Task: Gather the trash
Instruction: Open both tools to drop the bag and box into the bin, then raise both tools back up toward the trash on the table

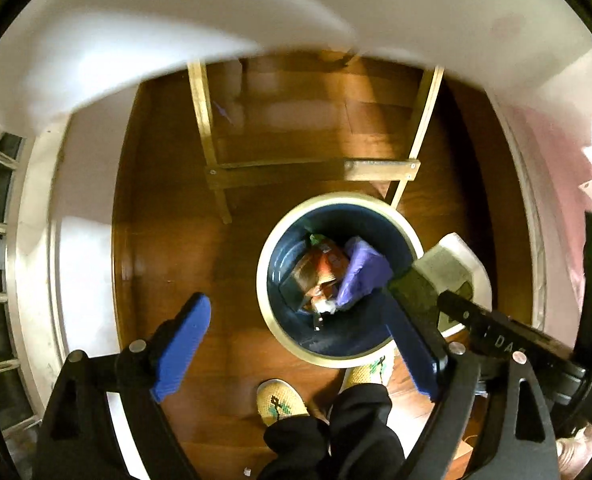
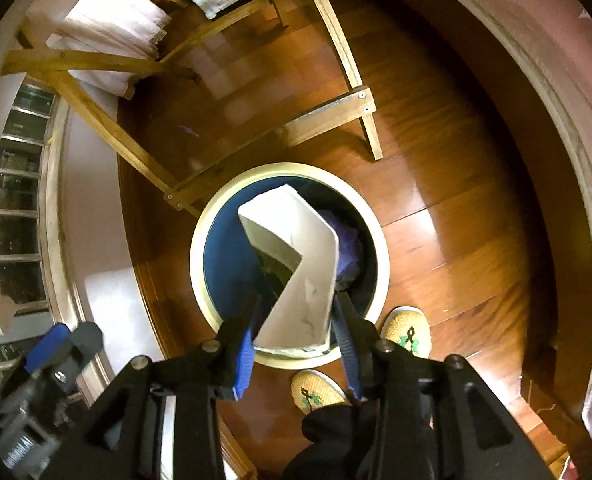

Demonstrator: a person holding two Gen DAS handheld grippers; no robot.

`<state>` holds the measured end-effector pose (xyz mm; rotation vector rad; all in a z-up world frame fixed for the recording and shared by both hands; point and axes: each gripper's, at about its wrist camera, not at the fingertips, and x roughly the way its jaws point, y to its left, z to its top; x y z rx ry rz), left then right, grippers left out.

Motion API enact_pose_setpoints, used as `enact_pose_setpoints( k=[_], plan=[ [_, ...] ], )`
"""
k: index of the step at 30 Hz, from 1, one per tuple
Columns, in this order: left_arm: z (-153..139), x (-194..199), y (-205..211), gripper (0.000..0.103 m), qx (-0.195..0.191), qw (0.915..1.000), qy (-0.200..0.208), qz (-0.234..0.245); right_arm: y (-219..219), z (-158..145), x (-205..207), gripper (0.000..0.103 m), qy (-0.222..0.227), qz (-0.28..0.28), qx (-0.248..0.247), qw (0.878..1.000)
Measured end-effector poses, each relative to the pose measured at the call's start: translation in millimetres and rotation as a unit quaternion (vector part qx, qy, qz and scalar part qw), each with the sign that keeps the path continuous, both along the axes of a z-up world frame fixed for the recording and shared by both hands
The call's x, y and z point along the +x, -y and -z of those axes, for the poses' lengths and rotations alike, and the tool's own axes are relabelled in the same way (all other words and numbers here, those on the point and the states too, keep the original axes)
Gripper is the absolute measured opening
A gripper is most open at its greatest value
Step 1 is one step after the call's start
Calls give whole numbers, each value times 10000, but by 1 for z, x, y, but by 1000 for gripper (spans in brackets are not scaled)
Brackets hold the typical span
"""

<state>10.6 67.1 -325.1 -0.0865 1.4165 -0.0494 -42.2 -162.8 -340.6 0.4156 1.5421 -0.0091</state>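
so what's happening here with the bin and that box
A person is collecting trash with a handheld gripper in each hand. The right gripper is shut on a folded white cardboard box and holds it over the round blue trash bin on the wood floor. The bin already holds a purple crumpled item and an orange wrapper. The left gripper is open and empty beside the bin. The box is not yet dropped.

A lived-in home: polished wood floor (image 2: 448, 208), a pale timber table frame (image 2: 332, 112) ahead of the claw with white cloth (image 2: 112, 28) draped over it, a round cream-rimmed bin (image 2: 200, 240) beneath the claw, and woven house slippers (image 2: 406, 330) behind it.
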Motion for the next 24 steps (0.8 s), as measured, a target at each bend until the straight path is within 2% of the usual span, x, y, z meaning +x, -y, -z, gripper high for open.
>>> enact_pose_setpoints(
  k=[3, 6, 14, 18, 24],
  plan=[
    [-22, -3, -3, 93, 1, 9999, 113, -77, -3, -14, -1, 38, 94, -110, 59, 9999],
    [-44, -6, -6, 93, 1, 9997, 220, -93, -6, -29, -1, 45, 175, -161, 97, 9997],
    [-107, -5, -14, 93, 9, 9988, 473, -95, -12, -79, 1, 46, 380, -288, 218, 9986],
    [-151, -5, -18, 93, -32, 9977, 673, -81, -13, -122, -2, 46, 538, -402, 207, 9975],
    [-233, -1, -22, 93, -202, 9929, 1170, 61, -17, -199, -3, 46, 898, -584, 95, 9942]
  ],
)
